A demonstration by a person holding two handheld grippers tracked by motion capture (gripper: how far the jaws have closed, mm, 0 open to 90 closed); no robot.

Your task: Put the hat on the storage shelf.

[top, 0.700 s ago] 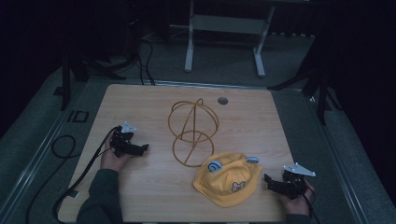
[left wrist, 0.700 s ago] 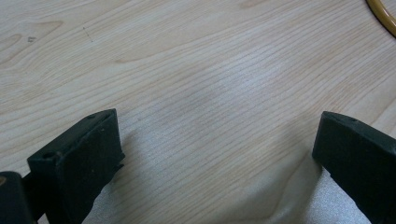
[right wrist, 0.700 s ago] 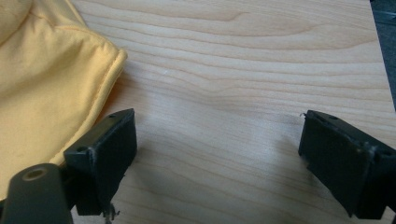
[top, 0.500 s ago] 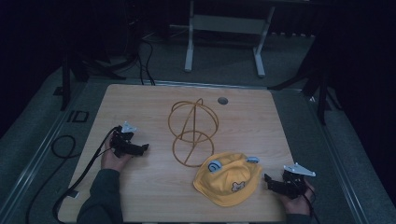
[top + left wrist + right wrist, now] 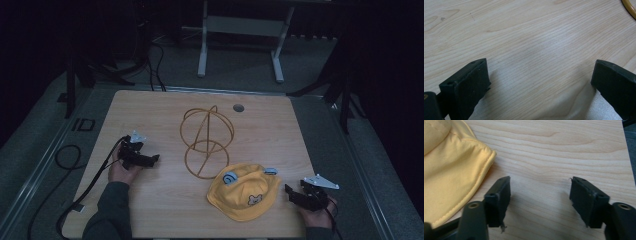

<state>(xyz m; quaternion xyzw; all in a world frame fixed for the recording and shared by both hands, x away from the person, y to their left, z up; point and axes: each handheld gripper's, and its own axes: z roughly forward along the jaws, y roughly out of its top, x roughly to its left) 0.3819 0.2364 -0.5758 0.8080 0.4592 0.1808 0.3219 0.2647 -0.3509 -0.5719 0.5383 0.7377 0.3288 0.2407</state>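
Yellow hat (image 5: pixel 245 192) lies near the worktop's (image 5: pixel 160 200) front right corner, just left of the right tool (image 5: pixel 295 196), whose jaws gape empty; the left tool (image 5: pixel 150 160), also open and empty, sits well apart.

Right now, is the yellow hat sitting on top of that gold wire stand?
No, the yellow hat lies flat on the table, just in front of the wire stand.
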